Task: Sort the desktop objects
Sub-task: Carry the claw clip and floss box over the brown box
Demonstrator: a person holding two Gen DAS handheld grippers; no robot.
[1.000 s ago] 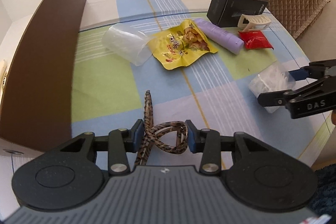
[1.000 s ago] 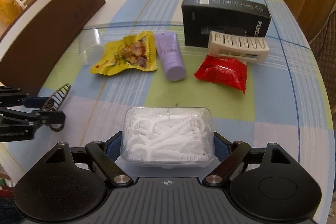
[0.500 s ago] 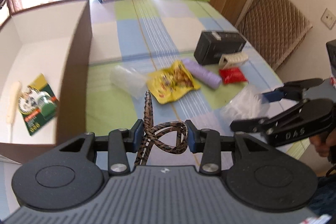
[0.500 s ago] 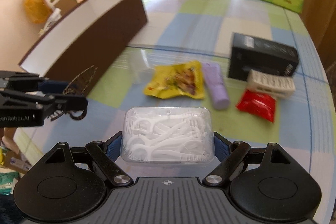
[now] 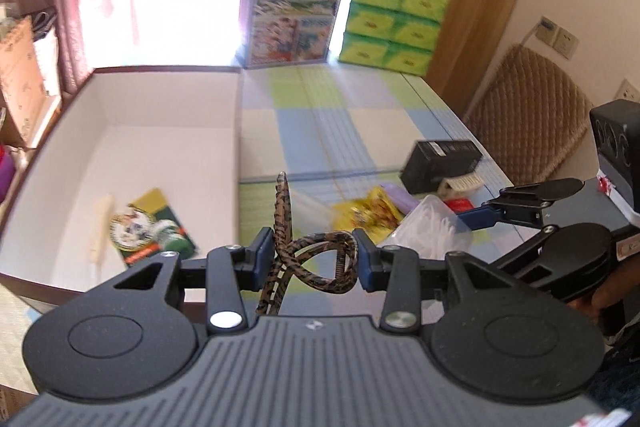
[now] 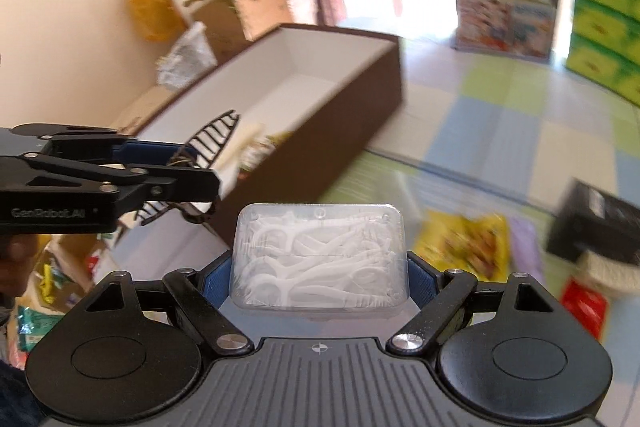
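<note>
My left gripper [image 5: 314,259] is shut on a brown tortoiseshell hair clip [image 5: 308,259] and holds it in the air beside the near right corner of the brown, white-lined box [image 5: 168,131]. It shows in the right wrist view [image 6: 188,171] with the clip [image 6: 208,143]. My right gripper [image 6: 320,267] is shut on a clear case of white floss picks [image 6: 320,259], raised above the table; the case also shows in the left wrist view [image 5: 428,231]. The box holds a green packet [image 5: 148,231] and a cream stick [image 5: 100,223].
On the checked tablecloth lie a yellow snack bag [image 6: 464,239], a purple tube [image 6: 524,243], a black box [image 6: 596,219], a cream hair clip [image 6: 612,267] and a red packet [image 6: 584,307]. A blue carton [image 5: 292,11] and green tissue packs [image 5: 392,23] stand at the far edge.
Both grippers have risen from the table with their objects and swung left toward the brown box, whose inside now shows in both views.
</note>
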